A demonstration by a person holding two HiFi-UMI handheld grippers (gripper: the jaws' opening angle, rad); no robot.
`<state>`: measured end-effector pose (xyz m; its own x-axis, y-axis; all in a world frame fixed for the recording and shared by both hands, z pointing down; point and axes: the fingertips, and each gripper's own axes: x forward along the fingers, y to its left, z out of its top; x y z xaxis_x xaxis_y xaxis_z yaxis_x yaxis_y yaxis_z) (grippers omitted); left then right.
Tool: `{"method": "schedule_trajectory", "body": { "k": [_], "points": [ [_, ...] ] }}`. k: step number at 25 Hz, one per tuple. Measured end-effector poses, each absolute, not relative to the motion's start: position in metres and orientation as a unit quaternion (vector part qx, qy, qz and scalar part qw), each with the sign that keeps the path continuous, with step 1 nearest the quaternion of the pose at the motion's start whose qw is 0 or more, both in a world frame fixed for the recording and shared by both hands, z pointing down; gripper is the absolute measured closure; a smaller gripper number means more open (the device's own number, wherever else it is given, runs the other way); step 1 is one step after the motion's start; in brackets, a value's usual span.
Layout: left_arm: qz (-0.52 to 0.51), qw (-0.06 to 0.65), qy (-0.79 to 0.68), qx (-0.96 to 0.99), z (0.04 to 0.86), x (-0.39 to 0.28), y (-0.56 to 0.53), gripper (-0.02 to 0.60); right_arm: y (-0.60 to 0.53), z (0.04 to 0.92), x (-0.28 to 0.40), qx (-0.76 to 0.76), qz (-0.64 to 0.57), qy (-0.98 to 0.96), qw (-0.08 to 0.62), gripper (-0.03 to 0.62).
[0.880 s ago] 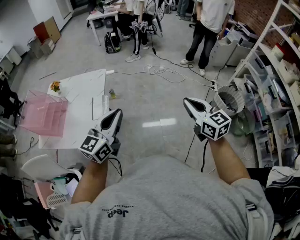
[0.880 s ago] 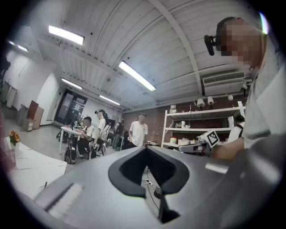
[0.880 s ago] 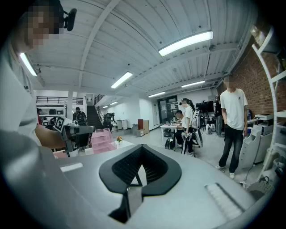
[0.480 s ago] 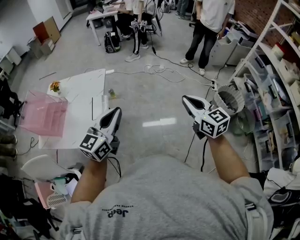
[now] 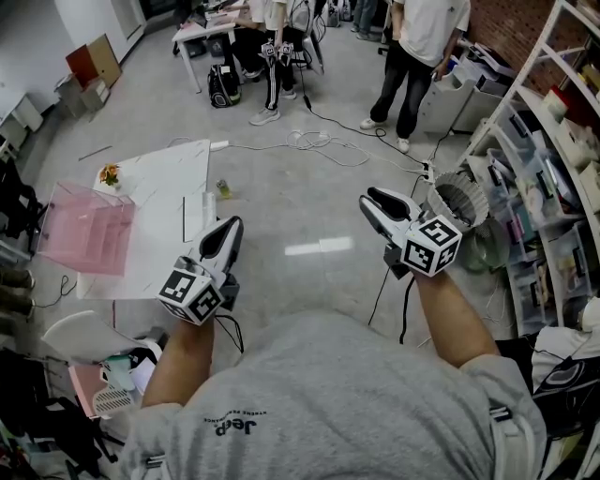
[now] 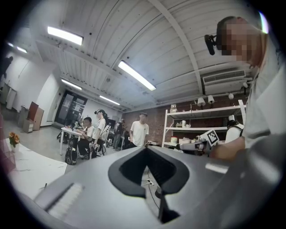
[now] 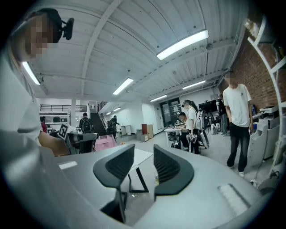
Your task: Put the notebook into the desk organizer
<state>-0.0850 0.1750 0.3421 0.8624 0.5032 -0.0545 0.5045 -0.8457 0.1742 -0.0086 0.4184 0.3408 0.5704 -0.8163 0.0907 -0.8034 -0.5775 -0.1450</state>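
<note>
1. Left hand-held gripper point(image 5: 231, 228): jaws pressed together at the tips with nothing between them. It hangs over the floor point(image 5: 309, 197), just off the worktop's point(image 5: 155, 202) near right corner.
2. Right hand-held gripper point(image 5: 369, 199): jaws spread a little, leaving a narrow gap with nothing in it. It is over bare floor, well apart from the worktop.
3. Desk organizer point(image 5: 84, 239): pink and see-through, standing at the worktop's left edge.
4. Notebook point(image 5: 196, 216): what looks like it is a flat pale rectangle, dark along its left side. It lies at the worktop's right edge, well apart from the organizer. Neither hand-held gripper touches it.
5. Small pot of orange flowers point(image 5: 111, 173): stands at the worktop's far left corner.
6. A small object point(image 5: 223, 187) sits on the floor just beside the worktop's right edge, too small to identify. Loose cables point(image 5: 319, 141) trail across the floor beyond it.
7. Background: one person point(image 5: 417, 56) stands, and others sit at a far table point(image 5: 202, 28). Shelving point(image 5: 562, 150) runs along the right.
</note>
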Motion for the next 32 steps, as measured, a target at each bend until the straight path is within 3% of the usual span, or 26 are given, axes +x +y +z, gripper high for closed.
{"method": "schedule_trajectory", "body": {
  "k": [2,5,22,32],
  "points": [
    [-0.004,0.09,0.261,0.961,0.342,-0.084,0.177,0.532,0.417,0.341,-0.009,-0.878,-0.075,0.47,0.048,0.344],
    [-0.006,0.088,0.257,0.962,0.34,-0.083,0.181,0.532,0.415,0.344,-0.007,-0.875,-0.079,0.476,0.036,0.209],
    [-0.006,0.086,0.205,0.975,0.338,-0.065,0.246,0.532,0.469,0.353,0.034,-0.85,-0.088,0.519,0.028,0.194],
    [-0.002,0.097,0.231,0.968,0.348,0.006,0.213,0.532,0.428,0.367,0.098,-0.854,-0.102,0.509,0.031,0.194]
  ]
}}
